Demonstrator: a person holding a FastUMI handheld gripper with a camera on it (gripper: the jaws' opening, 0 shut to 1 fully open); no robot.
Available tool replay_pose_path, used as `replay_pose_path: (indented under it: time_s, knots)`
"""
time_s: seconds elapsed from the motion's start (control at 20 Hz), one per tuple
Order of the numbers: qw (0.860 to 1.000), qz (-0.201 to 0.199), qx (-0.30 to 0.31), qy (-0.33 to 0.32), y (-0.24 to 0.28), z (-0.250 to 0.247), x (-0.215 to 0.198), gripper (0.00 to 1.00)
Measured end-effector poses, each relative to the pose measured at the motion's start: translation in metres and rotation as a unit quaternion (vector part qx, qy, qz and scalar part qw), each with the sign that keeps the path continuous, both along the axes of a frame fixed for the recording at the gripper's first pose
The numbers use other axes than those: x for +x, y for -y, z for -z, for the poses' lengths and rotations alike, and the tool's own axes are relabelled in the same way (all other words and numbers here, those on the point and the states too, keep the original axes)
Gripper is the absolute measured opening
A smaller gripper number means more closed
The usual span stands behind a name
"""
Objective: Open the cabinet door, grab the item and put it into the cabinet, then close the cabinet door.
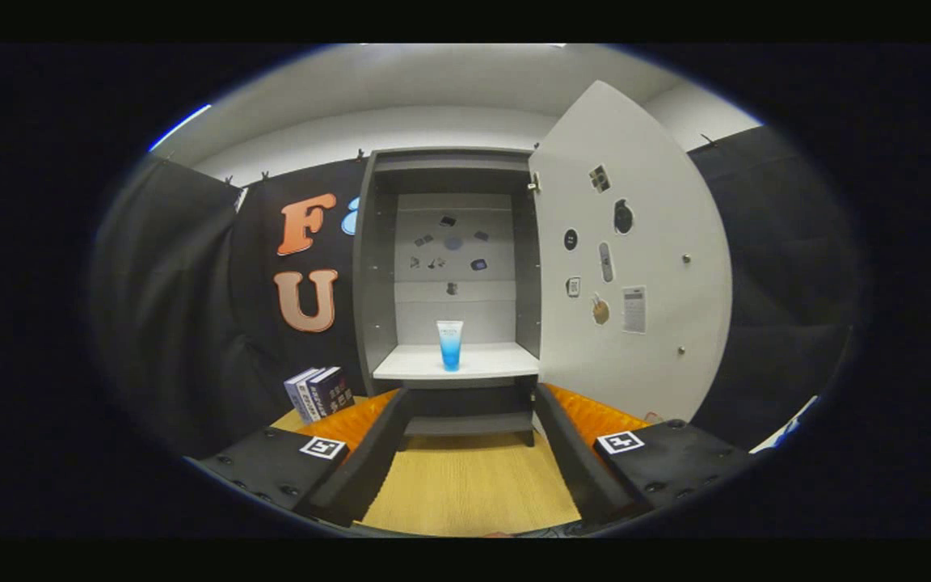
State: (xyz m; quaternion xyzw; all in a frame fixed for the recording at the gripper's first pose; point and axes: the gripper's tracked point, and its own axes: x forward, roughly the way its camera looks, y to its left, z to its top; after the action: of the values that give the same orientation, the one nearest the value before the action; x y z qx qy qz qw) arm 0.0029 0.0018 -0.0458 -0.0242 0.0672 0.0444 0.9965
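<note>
Cabinet [449, 267] stands on the worktop [465, 485] with its door [635, 259] swung wide to one side, so the shelf [457, 362] is reachable. Books [320, 392] lean beside its base. Upright on that shelf sits the tube [450, 344], seemingly already placed. Tongs [469, 453] are spread apart, empty, well short of the cabinet.

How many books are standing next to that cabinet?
2, it seems: the books stand upright side by side on the wooden table, left of the open cabinet, against the black cloth. More may be hidden behind. The hand-held gripper is open, holding nothing.
</note>
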Motion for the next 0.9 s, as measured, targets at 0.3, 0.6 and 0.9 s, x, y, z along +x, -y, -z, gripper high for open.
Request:
replay_pose_path:
  time_s: [0.3, 0.6, 0.9]
  knots:
    - [0.999, 0.041, -0.020, 0.021, 0.078, -0.008, -0.059, 0.97]
    - [0.996, 0.075, -0.028, 0.027, 0.155, -0.005, -0.084, 0.97]
    - [0.995, 0.100, -0.025, 0.007, 0.218, 0.022, -0.053, 0.97]
